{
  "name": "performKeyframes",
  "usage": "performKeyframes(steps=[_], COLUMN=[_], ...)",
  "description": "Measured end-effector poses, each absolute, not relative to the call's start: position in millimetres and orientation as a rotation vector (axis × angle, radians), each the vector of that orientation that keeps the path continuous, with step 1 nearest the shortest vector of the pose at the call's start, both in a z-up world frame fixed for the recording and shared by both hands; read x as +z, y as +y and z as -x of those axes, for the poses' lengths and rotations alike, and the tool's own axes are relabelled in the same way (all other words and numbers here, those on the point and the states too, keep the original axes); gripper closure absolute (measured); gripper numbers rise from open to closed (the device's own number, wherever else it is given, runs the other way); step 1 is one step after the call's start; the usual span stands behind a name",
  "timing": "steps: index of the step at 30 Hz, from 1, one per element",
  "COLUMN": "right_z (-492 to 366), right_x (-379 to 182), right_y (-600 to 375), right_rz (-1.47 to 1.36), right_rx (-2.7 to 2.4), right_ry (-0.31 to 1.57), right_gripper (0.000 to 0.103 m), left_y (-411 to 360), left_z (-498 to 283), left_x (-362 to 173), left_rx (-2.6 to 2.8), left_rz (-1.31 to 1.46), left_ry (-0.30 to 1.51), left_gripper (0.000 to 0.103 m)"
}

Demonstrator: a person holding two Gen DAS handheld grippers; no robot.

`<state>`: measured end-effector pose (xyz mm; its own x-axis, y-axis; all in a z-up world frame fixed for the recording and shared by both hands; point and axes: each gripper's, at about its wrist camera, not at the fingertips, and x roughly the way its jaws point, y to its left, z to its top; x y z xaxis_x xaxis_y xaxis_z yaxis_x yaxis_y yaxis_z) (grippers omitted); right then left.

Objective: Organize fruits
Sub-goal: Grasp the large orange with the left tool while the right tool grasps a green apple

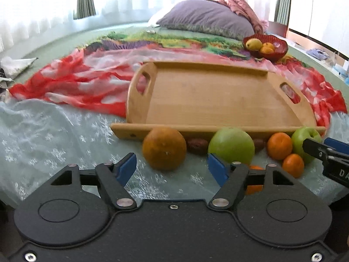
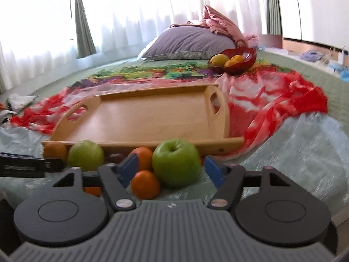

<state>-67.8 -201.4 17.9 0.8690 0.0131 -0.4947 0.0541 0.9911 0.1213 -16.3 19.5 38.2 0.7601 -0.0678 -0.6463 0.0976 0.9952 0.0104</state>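
While both claws hover low over the bed, the left gripper (image 1: 172, 166) stands with its blue-padded fingers wide apart, holding nothing, and a large, dull, pitted orange (image 1: 164, 148) lies just ahead between them. The right gripper (image 2: 170, 168) is likewise spread open and empty, with a smooth, glossy green apple (image 2: 176, 162) sitting between its fingertips, untouched as far as the view shows.

A row of fruit rests on a pale, crinkled, translucent sheet (image 1: 43, 135) along the near rim of a flat, rectangular light-wood tray (image 1: 209, 100) with cut-out handles at both ends. From the left wrist view the row runs: the big orange, a small dark wrinkled reddish fruit (image 1: 197, 145), a second round green apple (image 1: 232, 145), then two small bright tangerines (image 1: 280, 146) beside the first apple. Another tangerine (image 1: 254, 183) is partly hidden behind the left gripper's linkage.

Beyond the tray lie a rumpled red-and-white fabric (image 1: 76, 80), a multicoloured printed cloth (image 1: 174, 39), and a scalloped red bowl (image 1: 279, 48) holding a yellow fruit and oranges. Farther back are a plump grey-purple pillow (image 1: 207, 19), pink satin bedding (image 1: 240, 4) and sheer white curtains (image 1: 43, 6).
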Motion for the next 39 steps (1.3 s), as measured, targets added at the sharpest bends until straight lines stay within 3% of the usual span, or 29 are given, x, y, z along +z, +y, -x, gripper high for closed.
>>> performKeyframes(steps=[2, 9, 24, 26, 39], right_z=[62.1, 54.7, 47.1, 47.0, 54.6], right_x=[16.9, 11.2, 8.6, 8.8, 37.8], right_y=[-201.8, -201.4, -198.9, -199.5, -214.9], right_rz=[-0.126, -0.127, -0.122, -0.12, -0.193], right_rx=[-0.033, -0.028, -0.032, -0.03, -0.03], right_ry=[0.524, 0.539, 0.552, 0.553, 0.467], right_gripper=[0.037, 0.038, 0.037, 0.043, 0.044], left_y=[20.2, 29.7, 29.5, 29.5, 29.5], left_z=[13.1, 0.5, -15.1, -14.8, -13.0], left_x=[36.4, 25.1, 10.3, 11.4, 54.4], left_rx=[-0.078, -0.073, -0.056, -0.055, -0.077], left_rz=[-0.05, 0.037, 0.047, 0.049, 0.044], left_ry=[0.698, 0.707, 0.717, 0.715, 0.598], left_gripper=[0.041, 0.049, 0.054, 0.055, 0.055])
